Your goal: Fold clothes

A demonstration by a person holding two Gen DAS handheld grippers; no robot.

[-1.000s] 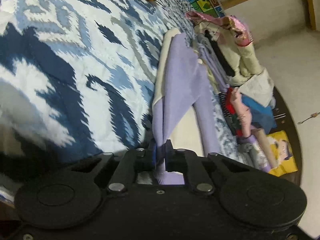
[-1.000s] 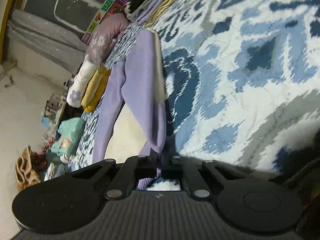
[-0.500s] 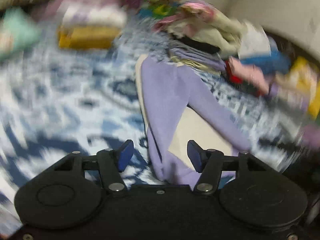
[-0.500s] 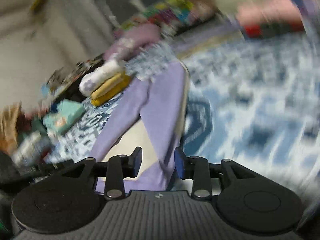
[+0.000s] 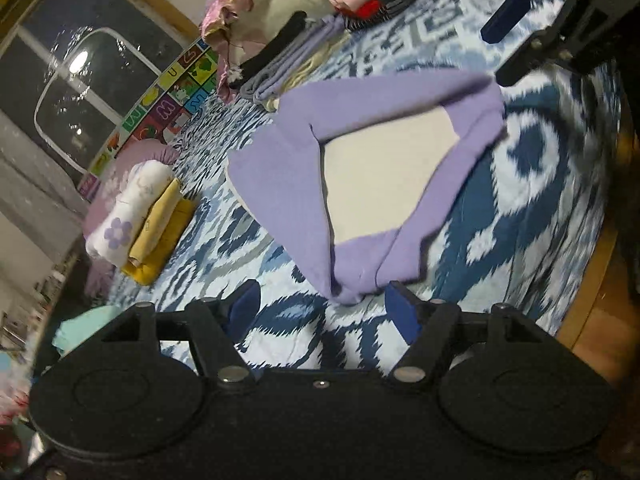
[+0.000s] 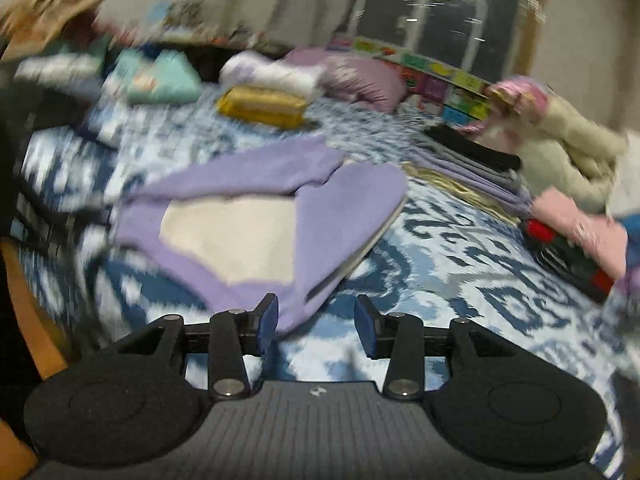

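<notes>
Released since a second ago, the lilac-and-cream garment is now left lying flat on the blue patterned bedspread, just ahead of both tools. Left gripper is held wide open and empty; right gripper likewise, its jaws spread apart.

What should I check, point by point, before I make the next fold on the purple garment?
1. Left gripper open and empty: ok.
2. Right gripper open and empty: ok.
3. Purple garment lies on the blue patterned bedspread, sleeves folded over the cream panel: ok.
4. Garment apart from the stack of folded clothes behind it: ok.
5. Garment apart from the yellow folded pile: ok.
6. Folded edges flat and even: cannot tell, the right wrist view is blurred.
</notes>
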